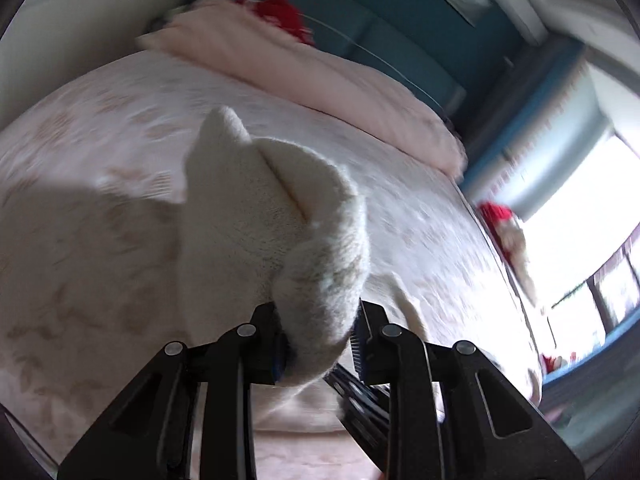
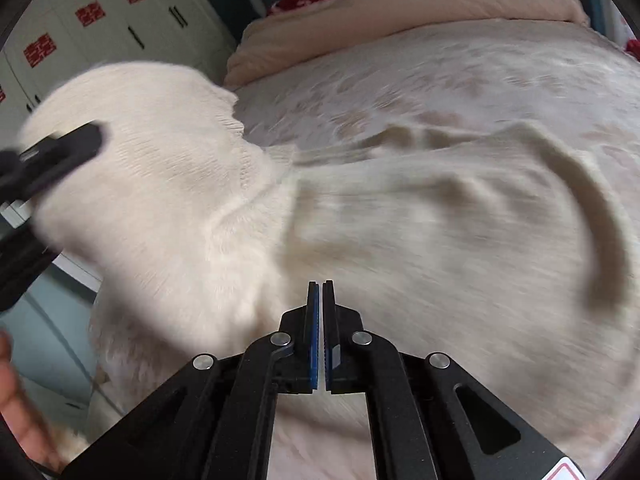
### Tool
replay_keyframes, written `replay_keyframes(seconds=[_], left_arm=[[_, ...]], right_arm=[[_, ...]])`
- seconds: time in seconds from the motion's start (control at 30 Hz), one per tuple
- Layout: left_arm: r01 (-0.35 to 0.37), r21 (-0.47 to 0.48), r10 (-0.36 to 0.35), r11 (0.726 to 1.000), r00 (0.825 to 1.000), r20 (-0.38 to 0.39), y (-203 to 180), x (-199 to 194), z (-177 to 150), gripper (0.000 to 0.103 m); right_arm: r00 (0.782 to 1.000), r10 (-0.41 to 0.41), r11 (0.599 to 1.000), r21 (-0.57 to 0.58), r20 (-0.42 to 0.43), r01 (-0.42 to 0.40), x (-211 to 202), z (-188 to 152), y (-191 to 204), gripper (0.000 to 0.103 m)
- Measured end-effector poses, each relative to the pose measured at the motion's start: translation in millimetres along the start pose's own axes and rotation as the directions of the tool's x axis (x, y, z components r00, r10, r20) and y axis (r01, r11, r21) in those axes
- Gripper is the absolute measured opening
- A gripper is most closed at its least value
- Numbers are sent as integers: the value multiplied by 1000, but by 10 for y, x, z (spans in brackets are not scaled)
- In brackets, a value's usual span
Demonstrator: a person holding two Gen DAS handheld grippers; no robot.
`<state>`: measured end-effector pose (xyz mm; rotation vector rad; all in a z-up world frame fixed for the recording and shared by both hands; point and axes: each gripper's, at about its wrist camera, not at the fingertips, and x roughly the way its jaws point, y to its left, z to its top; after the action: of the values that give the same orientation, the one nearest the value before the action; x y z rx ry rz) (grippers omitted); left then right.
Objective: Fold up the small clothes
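Fold looks barely begun: cream knit sweater [image 2: 400,220] lies rumpled across the bed [image 2: 440,80], w/ 1 part lifted. Left gripper [image 1: 320,336] is clenched on that raised bunch, above the bed. Right gripper [image 2: 322,336] is closed & empty, just over the sweater's near edge.

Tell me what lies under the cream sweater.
The patterned bedspread shows around the cream sweater, so it lies on the bed. Whatever is directly beneath its spread body is covered.
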<state>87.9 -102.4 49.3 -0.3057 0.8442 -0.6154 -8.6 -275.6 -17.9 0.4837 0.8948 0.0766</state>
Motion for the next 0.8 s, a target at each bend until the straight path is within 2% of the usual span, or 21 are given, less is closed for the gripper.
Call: replay_keyframes(seconds=[0.13, 0.23, 0.27, 0.3, 0.37, 0.4, 0.43, 0.5, 0.57, 0.6, 0.67, 0.73, 0.8], left_arm=[[37, 104, -28, 994, 996, -86, -619, 376, -248, 26], [6, 164, 28, 986, 979, -202, -878, 917, -617, 33], [-22, 164, 63, 986, 965, -254, -887, 1088, -765, 33], [-29, 149, 70, 988, 958, -277, -858, 1139, -833, 34], [-19, 111, 47, 994, 965, -259, -781, 1018, -885, 43], [-10, 110, 37, 994, 969, -244, -758, 914, -883, 56], [-17, 116, 42, 993, 975, -219, -717, 782, -855, 69], [-91, 156, 113, 984, 983, -144, -626, 522, -790, 79], [-129, 187, 150, 974, 984, -99, -557, 323, -755, 83], [-134, 192, 154, 972, 984, -92, -503, 248, -740, 84], [-175, 194, 193, 965, 978, -75, -348, 149, -739, 84], [-231, 216, 254, 949, 963, -90, -168, 161, -793, 84], [-241, 257, 283, 936, 948, -143, -27, 243, -918, 84]], right_arm=[[994, -100, 994, 38, 53, 98, -707, -309, -538, 9], [984, -170, 983, 74, 47, 166, -918, -499, -863, 10], [983, -180, 980, 88, 44, 176, -949, -536, -940, 10], [981, -189, 978, 101, 42, 184, -984, -565, -1004, 10], [981, -182, 977, 120, 60, 174, -1058, -553, -1083, 13], [984, -164, 980, 128, 72, 154, -1095, -520, -1095, 23], [987, -143, 982, 135, 80, 131, -1135, -466, -1130, 42], [990, -93, 987, 141, 106, 78, -1128, -304, -1072, 59], [990, -64, 990, 131, 129, 47, -1062, -100, -947, 63], [991, -50, 991, 128, 126, 34, -999, 10, -895, 67], [994, -24, 990, 141, 111, 8, -886, 199, -786, 68], [996, -4, 989, 148, 90, -10, -779, 351, -694, 68], [997, -10, 993, 119, 71, 1, -735, 440, -604, 69]])
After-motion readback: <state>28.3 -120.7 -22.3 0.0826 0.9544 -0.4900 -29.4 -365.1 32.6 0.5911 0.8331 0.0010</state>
